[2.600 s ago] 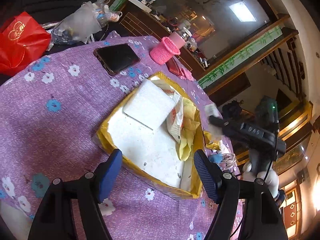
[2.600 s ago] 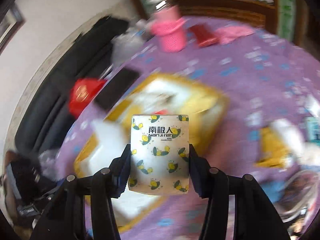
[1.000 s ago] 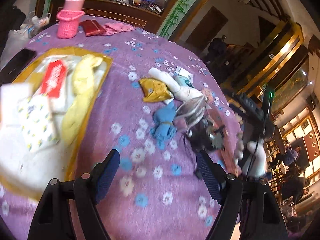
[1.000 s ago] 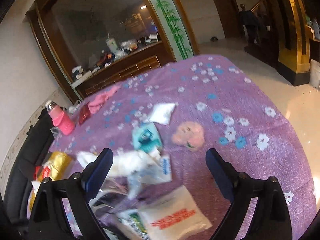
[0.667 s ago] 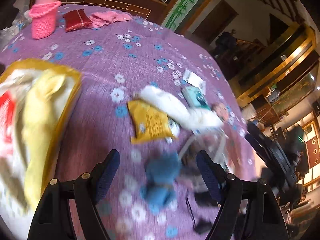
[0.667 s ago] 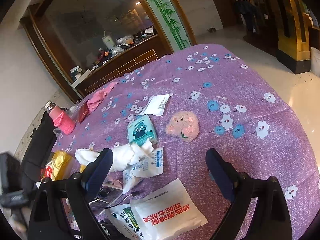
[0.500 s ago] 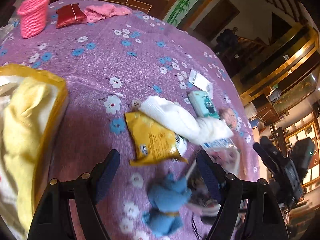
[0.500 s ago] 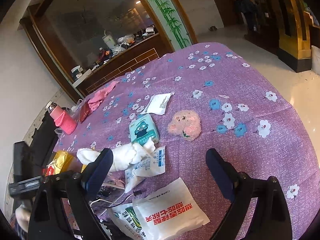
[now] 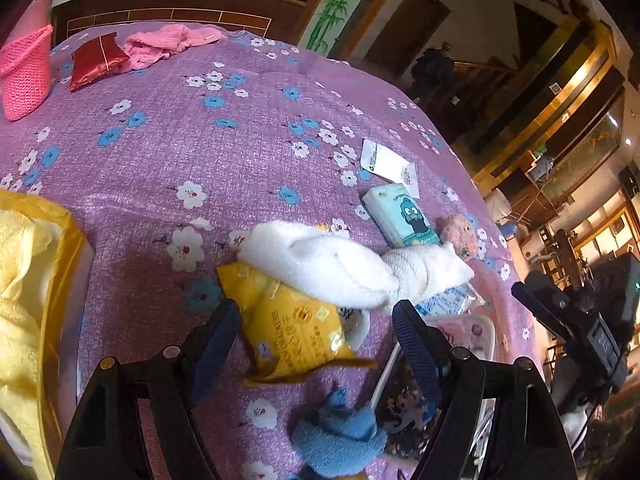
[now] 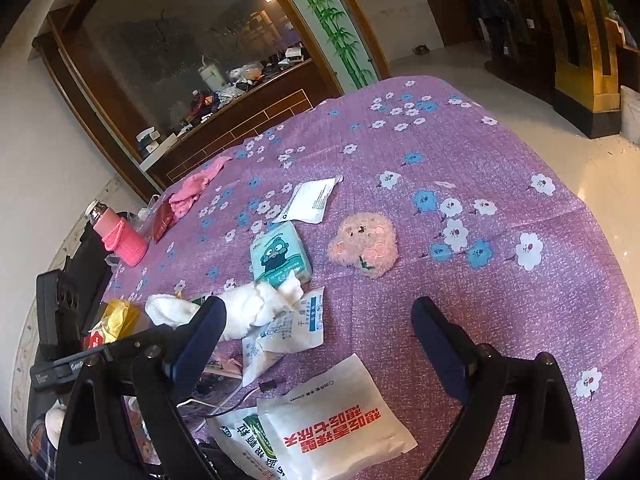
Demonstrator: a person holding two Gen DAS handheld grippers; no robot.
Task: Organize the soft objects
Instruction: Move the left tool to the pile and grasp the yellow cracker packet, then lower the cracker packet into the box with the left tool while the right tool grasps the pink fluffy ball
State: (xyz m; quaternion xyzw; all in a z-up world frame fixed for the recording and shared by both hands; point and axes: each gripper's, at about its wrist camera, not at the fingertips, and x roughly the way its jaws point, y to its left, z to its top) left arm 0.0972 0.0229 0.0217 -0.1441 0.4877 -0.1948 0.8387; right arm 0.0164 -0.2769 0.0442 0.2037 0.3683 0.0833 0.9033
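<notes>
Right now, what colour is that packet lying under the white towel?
Yellow packet, printed with small patterns; the left wrist view shows it best.

A round table (image 10: 500, 152) under a purple flowered cloth stands on a glossy pale floor (image 10: 592, 160). Behind it run a dark wooden sideboard (image 10: 240, 120), a large glass panel (image 10: 180, 40) and a bamboo-painted pillar (image 10: 332, 20). Gold-trimmed woodwork (image 9: 560, 104) lines the far side.

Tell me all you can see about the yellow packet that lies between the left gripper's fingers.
The yellow packet is a soft, slightly crumpled plastic pouch, glossy, with small pale squares and dark print too small to read. It lies flat on the purple flowered tablecloth, tilted. The white towel overlaps its far edge. It lies between the fingers of the left gripper, whose jaws are open and do not press on it.
</notes>
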